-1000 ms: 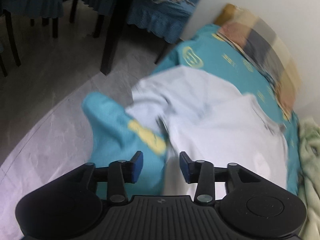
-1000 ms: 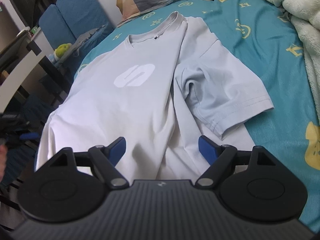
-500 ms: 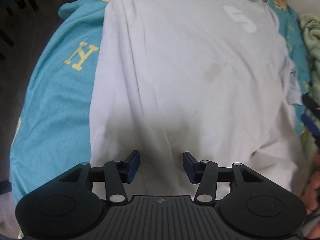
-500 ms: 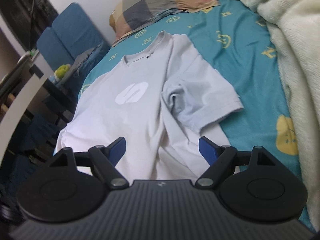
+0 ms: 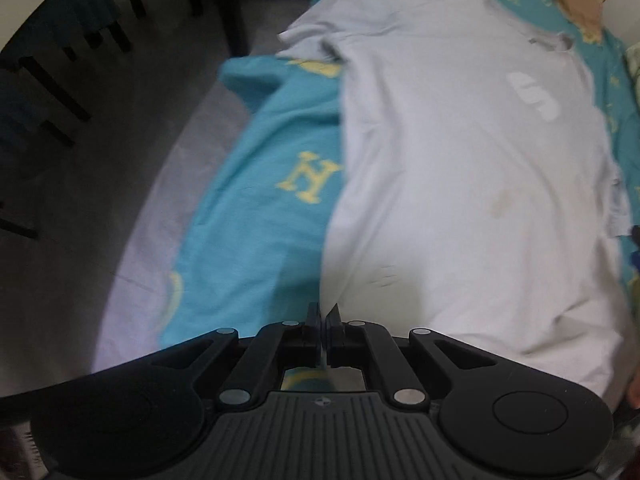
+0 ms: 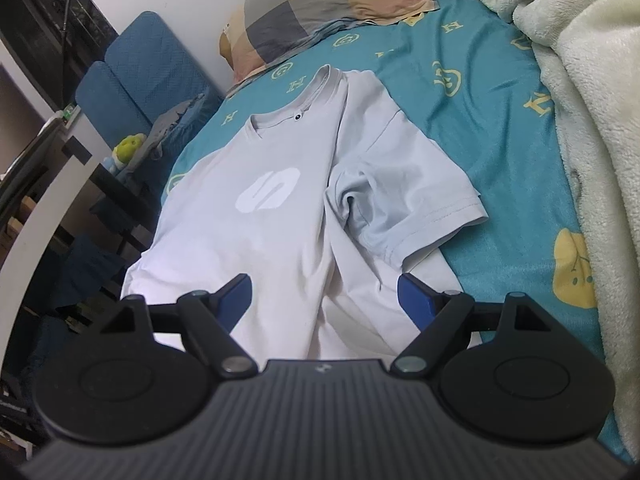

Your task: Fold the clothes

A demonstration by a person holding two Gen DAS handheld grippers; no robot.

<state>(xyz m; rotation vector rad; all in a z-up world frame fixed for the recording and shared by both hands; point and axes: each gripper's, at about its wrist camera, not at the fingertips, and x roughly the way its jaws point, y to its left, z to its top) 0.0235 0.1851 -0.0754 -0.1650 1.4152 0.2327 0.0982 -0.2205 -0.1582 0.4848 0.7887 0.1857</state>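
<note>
A white T-shirt (image 5: pixel 460 184) with a pale chest logo lies front up on the teal bed sheet (image 5: pixel 260 208). In the left wrist view my left gripper (image 5: pixel 322 316) is shut at the shirt's bottom left hem corner, and a thin edge of white cloth sits between its jaws. In the right wrist view the same T-shirt (image 6: pixel 248 232) spreads ahead, its right sleeve (image 6: pixel 412 200) lying out on the sheet. My right gripper (image 6: pixel 324 296) is open and empty just above the shirt's bottom hem.
A checked pillow (image 6: pixel 332 12) lies at the head of the bed. A cream fleece blanket (image 6: pixel 592 120) is heaped along the right side. Blue chairs (image 6: pixel 140 76) and a dark table (image 6: pixel 100 188) stand left of the bed; grey floor (image 5: pixel 80 200) lies beyond the bed edge.
My left gripper has moved left to the shirt's hem corner and shut on it. My right gripper has stayed open and shifted only slightly.
</note>
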